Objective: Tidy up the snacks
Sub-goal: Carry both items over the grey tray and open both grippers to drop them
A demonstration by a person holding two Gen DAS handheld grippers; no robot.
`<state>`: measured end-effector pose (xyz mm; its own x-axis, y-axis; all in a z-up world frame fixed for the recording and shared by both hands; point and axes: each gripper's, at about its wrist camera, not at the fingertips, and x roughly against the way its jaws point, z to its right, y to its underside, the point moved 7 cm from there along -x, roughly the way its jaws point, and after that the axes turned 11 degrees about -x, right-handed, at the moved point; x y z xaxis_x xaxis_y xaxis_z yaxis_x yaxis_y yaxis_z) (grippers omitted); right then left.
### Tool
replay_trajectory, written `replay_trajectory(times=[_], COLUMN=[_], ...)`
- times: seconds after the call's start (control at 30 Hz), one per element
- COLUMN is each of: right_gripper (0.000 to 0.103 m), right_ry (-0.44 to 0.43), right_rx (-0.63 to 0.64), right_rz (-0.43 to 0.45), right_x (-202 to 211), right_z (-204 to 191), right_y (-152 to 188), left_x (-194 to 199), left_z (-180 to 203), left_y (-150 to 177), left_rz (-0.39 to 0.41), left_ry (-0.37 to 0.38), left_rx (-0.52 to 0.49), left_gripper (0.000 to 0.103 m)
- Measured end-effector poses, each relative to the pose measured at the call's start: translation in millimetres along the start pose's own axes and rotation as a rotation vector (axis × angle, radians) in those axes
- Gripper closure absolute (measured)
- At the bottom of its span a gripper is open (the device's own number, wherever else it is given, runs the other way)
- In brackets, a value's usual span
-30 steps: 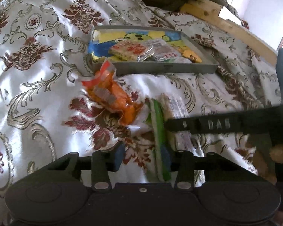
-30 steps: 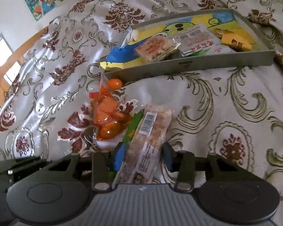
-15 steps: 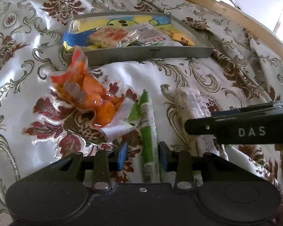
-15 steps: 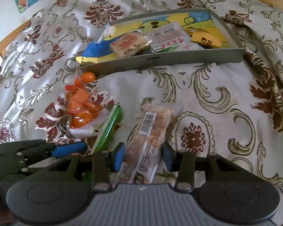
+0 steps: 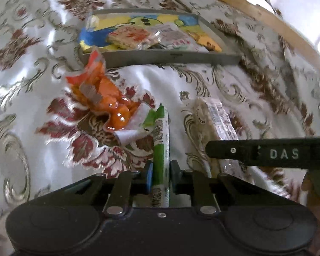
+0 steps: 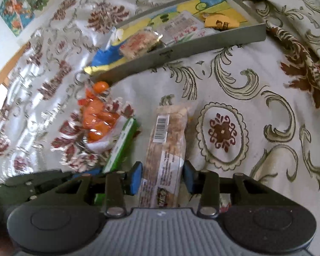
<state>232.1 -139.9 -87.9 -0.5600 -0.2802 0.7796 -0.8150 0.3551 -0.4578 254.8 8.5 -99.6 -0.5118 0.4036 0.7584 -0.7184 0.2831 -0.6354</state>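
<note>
On the bed, my left tongs point(image 5: 161, 176) pinch the thin, stiff green snack pack point(image 5: 160, 136) at its near end; my right tongs point(image 6: 163, 178), still parted, straddle the crackly, light cracker packet point(image 6: 165, 149) midway, tray point(image 6: 181, 53) beyond.

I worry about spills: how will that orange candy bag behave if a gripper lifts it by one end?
The orange candy bag looks like thin crinkled film over loose lumps, so it will probably sag and shift. Its glossy surface may slip between pads. One round candy bulges at the end, so contents likely slide.
</note>
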Motion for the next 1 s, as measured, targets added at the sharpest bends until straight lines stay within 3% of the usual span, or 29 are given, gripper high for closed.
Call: replay_trajectory(times=[0.33, 0.63, 0.77, 1.0], right_gripper=[0.060, 0.060, 0.060, 0.060], right_ry=[-0.067, -0.082, -0.116, -0.230], right_rx=[0.099, 0.098, 0.102, 0.009], right_rz=[0.101, 0.244, 0.298, 0.340], right_x=[55.3, 98.6, 89.9, 33.8], right_z=[-36.1, -60.8, -67.6, -69.4], right_y=[-10.5, -81.7, -118.1, -166.3], left_x=[65.0, 78.7, 75.7, 40.8], left_z=[0.3, -24.6, -40.5, -72.8], left_y=[-20.5, -66.0, -98.7, -156.4], left_rz=[0.174, 0.269, 0.303, 0.390], left_ry=[-0.012, -0.091, -0.128, -0.170], left_rx=[0.097, 0.141, 0.115, 0.124], left_gripper=[0.085, 0.085, 0.085, 0.085])
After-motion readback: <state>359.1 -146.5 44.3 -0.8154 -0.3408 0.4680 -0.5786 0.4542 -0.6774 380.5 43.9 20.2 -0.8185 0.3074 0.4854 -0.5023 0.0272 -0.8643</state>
